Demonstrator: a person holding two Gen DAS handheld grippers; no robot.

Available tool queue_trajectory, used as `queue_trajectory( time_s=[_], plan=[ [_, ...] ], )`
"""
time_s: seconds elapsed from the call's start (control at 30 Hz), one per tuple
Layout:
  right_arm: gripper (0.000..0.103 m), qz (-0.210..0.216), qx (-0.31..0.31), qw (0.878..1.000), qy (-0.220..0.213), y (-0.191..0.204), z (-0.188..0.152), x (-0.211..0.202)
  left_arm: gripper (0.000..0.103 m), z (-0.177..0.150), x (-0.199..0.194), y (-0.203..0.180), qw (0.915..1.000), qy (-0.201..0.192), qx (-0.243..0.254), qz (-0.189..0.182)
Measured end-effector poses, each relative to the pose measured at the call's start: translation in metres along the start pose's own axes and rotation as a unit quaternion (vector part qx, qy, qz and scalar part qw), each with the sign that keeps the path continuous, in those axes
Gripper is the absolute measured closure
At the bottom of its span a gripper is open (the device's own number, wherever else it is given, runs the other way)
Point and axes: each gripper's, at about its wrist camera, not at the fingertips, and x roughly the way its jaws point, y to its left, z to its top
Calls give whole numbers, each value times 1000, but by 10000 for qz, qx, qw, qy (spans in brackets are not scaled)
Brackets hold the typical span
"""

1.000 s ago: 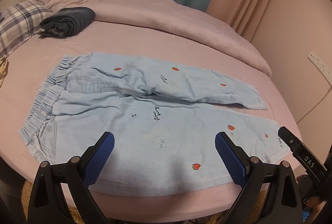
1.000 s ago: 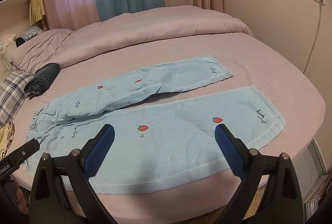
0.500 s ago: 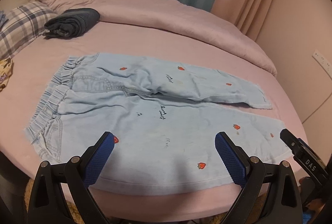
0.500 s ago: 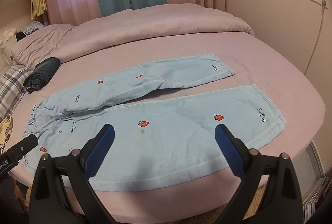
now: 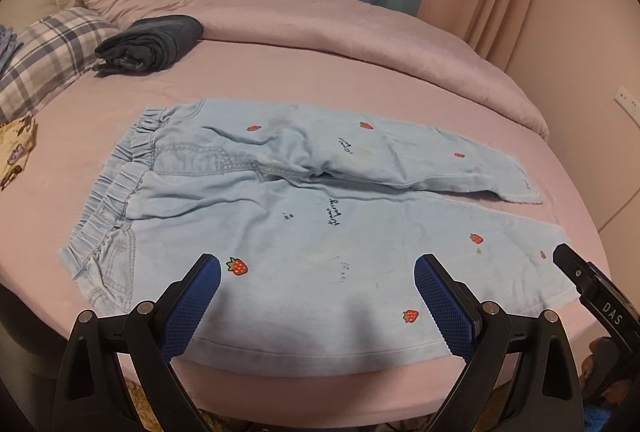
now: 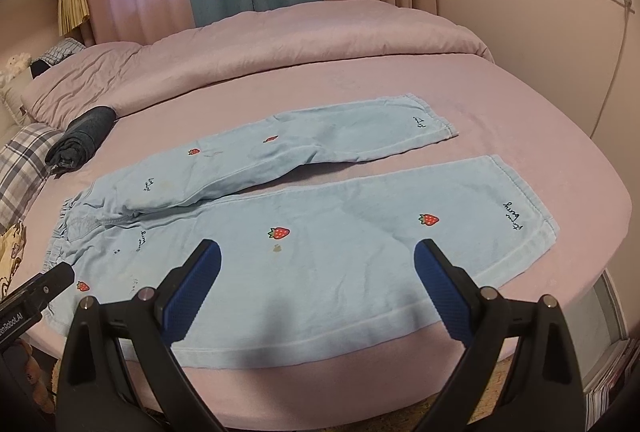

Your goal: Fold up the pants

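On the pink bed (image 5: 304, 87), strawberry-print denim pants (image 5: 320, 232) lie flat, legs parted; soft, limp cloth, best pinched at waistband (image 5: 116, 183) and hem (image 6: 532, 207); left gripper (image 5: 318, 296) and right gripper (image 6: 318, 280) jaws released, empty.

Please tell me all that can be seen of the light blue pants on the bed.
The pants look like soft, light blue denim with strawberry patches, small dark script and an elastic gathered waistband. They lie flat and unfolded on the pink sheet, legs spread apart, the far leg creased. Faint stains show. No fingers touch them.
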Motion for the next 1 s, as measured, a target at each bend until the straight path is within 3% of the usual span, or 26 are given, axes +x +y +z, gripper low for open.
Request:
queue_trajectory(
  time_s=[0.43,1.0],
  plan=[
    [5,19,-3,10000,53,1,-1,1,5,0,7,10,9996,220,-175,21],
    [9,-64,168,9997,151,-6,0,10,9,3,7,22,9991,219,-353,-57]
  ],
)
